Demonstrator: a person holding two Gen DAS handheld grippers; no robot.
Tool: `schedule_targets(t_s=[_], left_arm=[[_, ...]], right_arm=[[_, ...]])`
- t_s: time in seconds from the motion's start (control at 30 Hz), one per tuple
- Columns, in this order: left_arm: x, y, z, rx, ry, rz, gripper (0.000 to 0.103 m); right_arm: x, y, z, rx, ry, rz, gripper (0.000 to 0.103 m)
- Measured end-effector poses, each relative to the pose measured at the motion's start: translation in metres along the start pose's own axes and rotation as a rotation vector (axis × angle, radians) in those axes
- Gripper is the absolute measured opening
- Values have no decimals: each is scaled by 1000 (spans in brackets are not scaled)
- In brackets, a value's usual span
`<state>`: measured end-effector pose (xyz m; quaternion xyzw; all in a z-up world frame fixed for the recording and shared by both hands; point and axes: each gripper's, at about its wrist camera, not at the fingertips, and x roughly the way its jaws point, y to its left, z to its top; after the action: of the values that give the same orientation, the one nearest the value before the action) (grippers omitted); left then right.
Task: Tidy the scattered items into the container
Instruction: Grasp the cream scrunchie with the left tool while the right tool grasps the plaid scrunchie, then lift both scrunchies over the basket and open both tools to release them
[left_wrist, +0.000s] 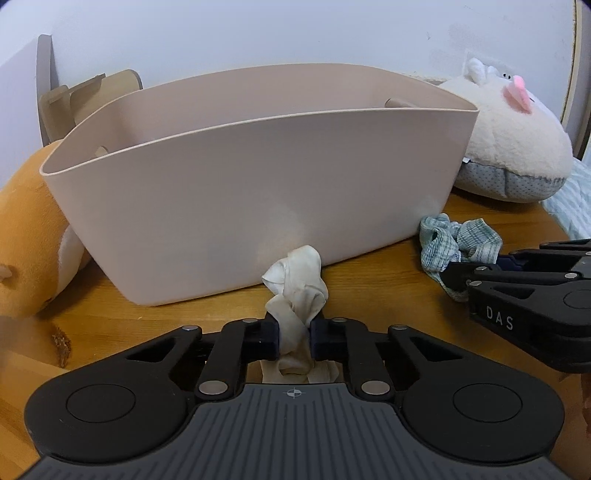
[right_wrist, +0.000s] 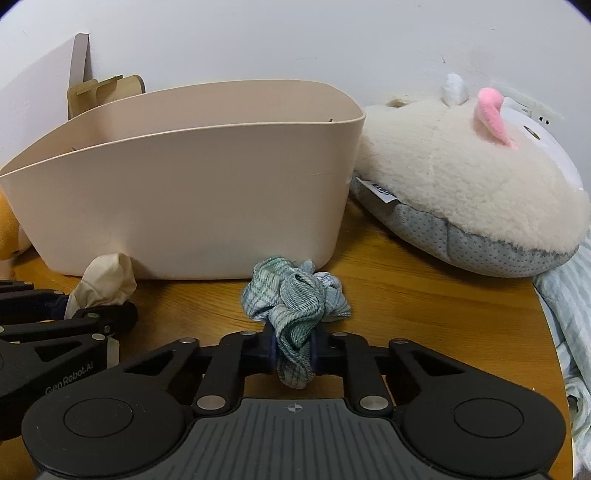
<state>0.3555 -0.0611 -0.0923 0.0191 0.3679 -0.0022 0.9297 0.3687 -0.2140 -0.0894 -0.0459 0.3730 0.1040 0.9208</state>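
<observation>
Two tools are down at the near edge of the wooden table (left_wrist: 369, 280), each with cloth in its grip. Far left, an orange plush toy (left_wrist: 29, 229) leans against the left end of the beige plastic container (left_wrist: 258, 192), which stands open-topped toward the back of the table, with flat cardboard pieces (left_wrist: 77, 99) propped behind it. On to the left tool (left_wrist: 293, 338): fingers drawn in tight on a crumpled white cloth (left_wrist: 299, 288), the bunched top of it right up against the container's front wall. Further right, the right tool (right_wrist: 293, 349) is clamped the same way on a rumpled blue-green checked cloth (right_wrist: 295, 295), which sits just in front of the container's right front corner. Off at the right edge of the table, a cream fleece plush with a pink ear (right_wrist: 469, 188) presses against the container's right end, and striped pale-blue fabric (right_wrist: 569, 314) hangs beyond the table's edge.
</observation>
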Motion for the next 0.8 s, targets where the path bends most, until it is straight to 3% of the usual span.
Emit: schedule_targets(t_s=[0.4,0.8], left_arm=[[-49,2,1,13,-66,-27,14],[-98,19,9,12,-150,-20,14]], right_arm=[[-48,-4,-3,8,-66,11,13],[-108,-1,11,4,-186,9,13]])
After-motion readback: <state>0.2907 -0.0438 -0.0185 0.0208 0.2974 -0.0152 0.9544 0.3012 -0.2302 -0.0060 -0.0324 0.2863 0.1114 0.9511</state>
